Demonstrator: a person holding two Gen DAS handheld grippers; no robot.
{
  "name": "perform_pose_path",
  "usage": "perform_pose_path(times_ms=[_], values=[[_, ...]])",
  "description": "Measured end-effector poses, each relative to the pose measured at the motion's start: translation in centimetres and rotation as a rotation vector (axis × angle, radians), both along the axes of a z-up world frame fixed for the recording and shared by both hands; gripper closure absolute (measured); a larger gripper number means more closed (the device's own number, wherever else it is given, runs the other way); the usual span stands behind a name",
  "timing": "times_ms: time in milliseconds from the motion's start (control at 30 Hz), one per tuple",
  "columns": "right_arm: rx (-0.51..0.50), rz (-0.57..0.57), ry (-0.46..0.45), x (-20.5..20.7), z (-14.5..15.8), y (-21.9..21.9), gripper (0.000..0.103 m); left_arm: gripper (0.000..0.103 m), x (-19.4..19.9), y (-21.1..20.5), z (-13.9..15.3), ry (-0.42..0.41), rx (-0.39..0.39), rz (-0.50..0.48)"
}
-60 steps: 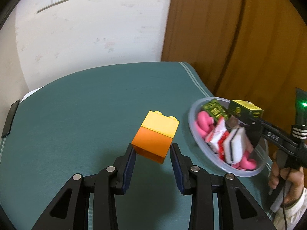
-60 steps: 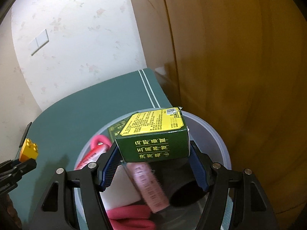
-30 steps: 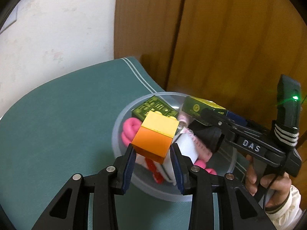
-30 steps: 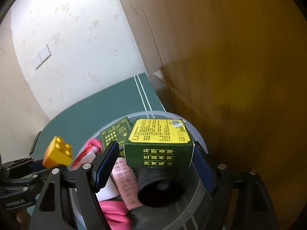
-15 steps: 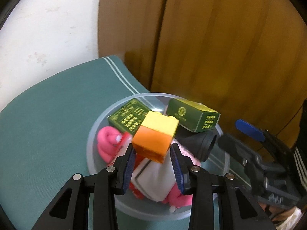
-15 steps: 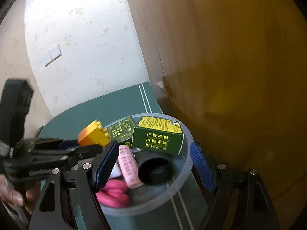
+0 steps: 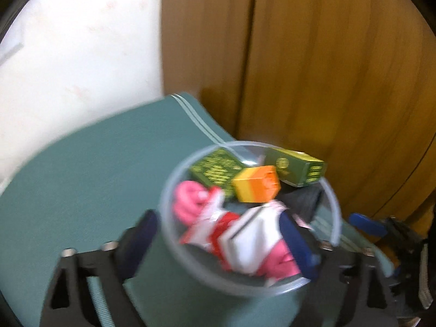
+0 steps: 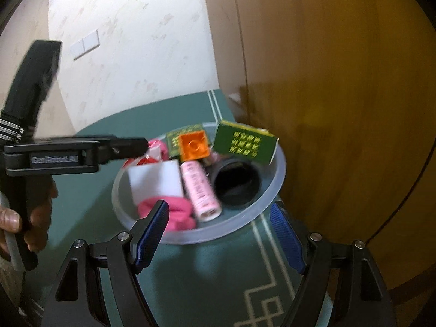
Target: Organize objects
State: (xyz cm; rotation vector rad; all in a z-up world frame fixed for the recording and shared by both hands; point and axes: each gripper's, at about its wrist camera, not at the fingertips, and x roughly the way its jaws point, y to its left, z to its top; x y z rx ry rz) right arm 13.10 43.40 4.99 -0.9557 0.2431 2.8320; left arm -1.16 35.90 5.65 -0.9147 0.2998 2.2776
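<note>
Black gripper frames [image 8: 218, 238], blue ribbed jaws (silver screws); white lettering

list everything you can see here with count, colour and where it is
bowl: 1, clear plastic, on the table by the wooden panel
toy brick: 1, orange and yellow, in the bowl among the other items
boxes: 2, green with yellow print, far side of bowl
tube: 1, pale pink, middle of bowl
cup: 1, black, on its side in bowl
pink soft items: count unclear, near side of bowl
table cover: 1, teal
left tongs: jaws just opened wide, empty, at the bowl
right tongs: open, empty, near the rim
hand: 1, holding the left tongs' grip
</note>
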Motion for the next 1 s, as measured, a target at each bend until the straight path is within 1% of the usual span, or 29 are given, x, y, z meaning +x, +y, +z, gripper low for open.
perform_pose_path(times_ms=[33, 100, 200, 267, 333, 433, 533, 733, 1000], values=[[0.001, 0.005, -0.010, 0.0, -0.1, -0.2, 0.024, 0.000, 0.4, -0.5, 0.1, 0.032, -0.009, 0.018], [0.004, 0.004, -0.032, 0.3, -0.3, -0.7, 0.020, 0.001, 1.1, -1.3, 0.2, 0.069, -0.023, 0.036], [0.003, -0.023, -0.067, 0.4, -0.6, -1.0, 0.014, 0.001, 2.5, -2.5, -0.2, 0.095, -0.042, 0.056], [0.005, -0.041, -0.083, 0.7, -0.9, -1.2, 0.013, 0.000, 3.4, -3.3, -0.5, 0.113, -0.046, 0.077], [0.017, -0.064, -0.100, 1.0, -1.0, -1.4, 0.013, 0.000, 4.2, -3.9, -0.8, 0.110, -0.037, 0.086], [0.044, -0.091, -0.112, 2.3, -0.9, -2.0, 0.011, 0.000, 4.8, -4.4, -1.3, 0.064, -0.017, 0.092], [0.066, -0.129, -0.117, 2.9, -0.6, -2.3, 0.009, 0.000, 4.3, -4.3, -1.9, 0.036, -0.007, 0.103], [0.069, -0.182, -0.113, 3.0, -0.2, -2.4, 0.008, 0.000, 4.8, -5.1, -1.7, 0.066, -0.008, 0.141], [0.108, -0.191, -0.081, 2.4, 0.9, -3.6, 0.008, 0.000, 4.7, -6.0, -1.5, 0.080, -0.006, 0.181]])
